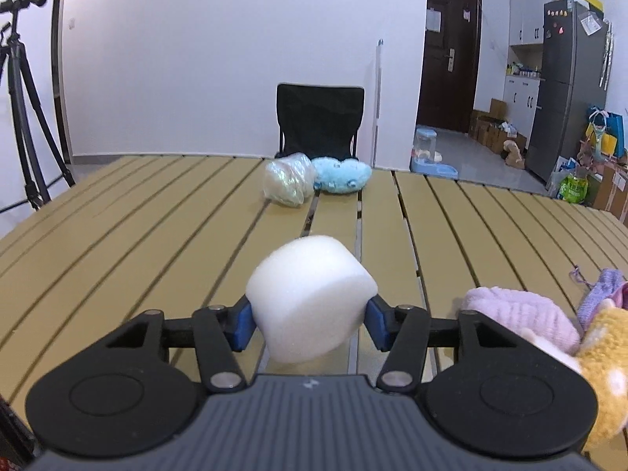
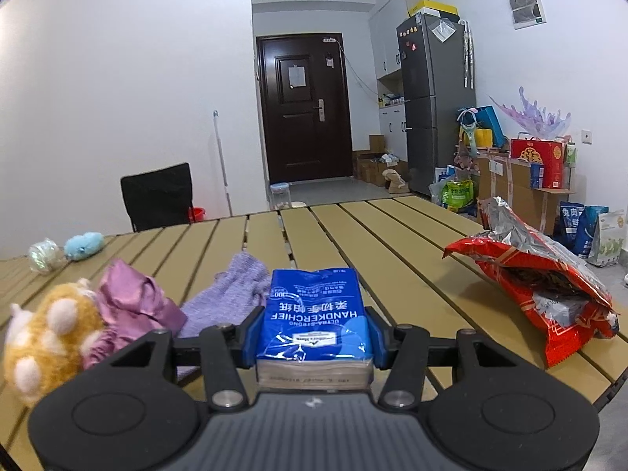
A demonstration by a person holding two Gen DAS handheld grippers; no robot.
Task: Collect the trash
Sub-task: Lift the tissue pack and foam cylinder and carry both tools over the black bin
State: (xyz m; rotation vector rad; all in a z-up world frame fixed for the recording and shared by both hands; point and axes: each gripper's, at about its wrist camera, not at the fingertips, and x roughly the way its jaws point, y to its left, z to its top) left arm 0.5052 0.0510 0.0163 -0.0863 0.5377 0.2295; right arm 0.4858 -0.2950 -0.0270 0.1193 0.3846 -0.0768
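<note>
The left gripper point(image 1: 310, 320) clamps a white foam chunk point(image 1: 310, 298), rounded and squashed at the sides, above the slatted worktop point(image 1: 157, 235). The right gripper point(image 2: 312, 333) squeezes a blue handkerchief pack point(image 2: 316, 314). Right of that pack a torn red foil bag point(image 2: 545, 278) gapes near the worktop's edge, seemingly holding wrappers; bare slats lie between.

White foam block point(image 1: 310, 298), blue tissue pack point(image 2: 316, 314)
</note>
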